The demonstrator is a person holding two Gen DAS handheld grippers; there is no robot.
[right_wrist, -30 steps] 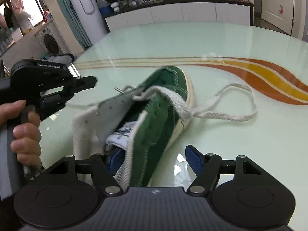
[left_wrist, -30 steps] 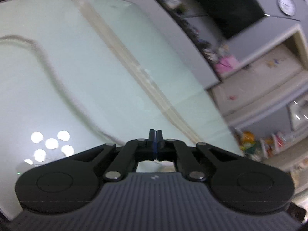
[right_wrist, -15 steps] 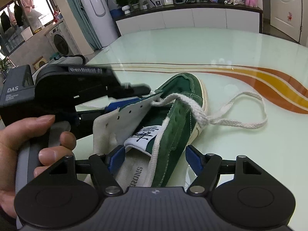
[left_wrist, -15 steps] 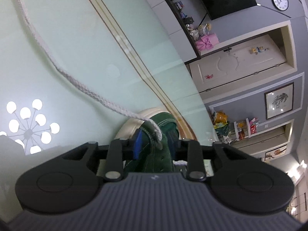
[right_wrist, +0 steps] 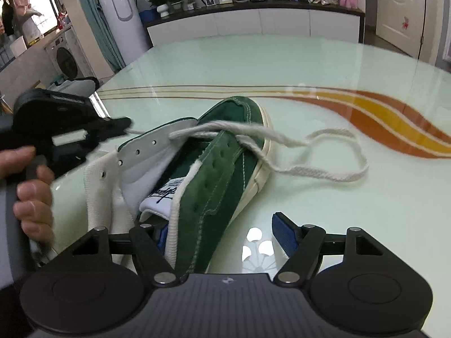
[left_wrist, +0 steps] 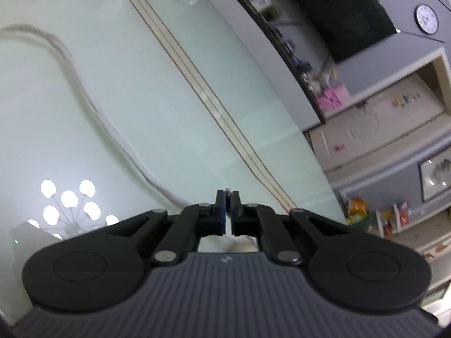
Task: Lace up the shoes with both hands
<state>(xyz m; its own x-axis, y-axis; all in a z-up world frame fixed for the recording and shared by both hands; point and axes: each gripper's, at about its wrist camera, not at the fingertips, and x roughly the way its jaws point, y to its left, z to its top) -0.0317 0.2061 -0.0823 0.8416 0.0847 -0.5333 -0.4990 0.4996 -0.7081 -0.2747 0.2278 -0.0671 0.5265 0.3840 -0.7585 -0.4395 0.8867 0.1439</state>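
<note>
A green suede shoe (right_wrist: 225, 169) with a cream sole lies tilted on the glass table (right_wrist: 352, 211), its white tongue and grey eyelet flap turned up. A white lace (right_wrist: 324, 174) crosses the toe eyelets and loops on the table to the right. My left gripper (right_wrist: 126, 125), held by a hand (right_wrist: 33, 186), is shut on one strand of that lace left of the shoe. In the left wrist view the left gripper (left_wrist: 227, 197) is shut and the blurred lace (left_wrist: 84, 93) trails across the table. My right gripper (right_wrist: 222, 235) is open, with the shoe's collar between its fingers.
Orange and yellow curved stripes (right_wrist: 380, 112) cross the pale green tabletop. A ceiling lamp's reflection (right_wrist: 256, 242) shows in the glass near my right gripper. A long white cabinet (right_wrist: 253, 25) with plants and frames stands beyond the table's far edge, and a door (right_wrist: 400, 14) at the right.
Half a second ago the left gripper was open at the eyelet flap; now it is shut on the lace and has drawn back to the left. The right gripper stays open at the collar.
</note>
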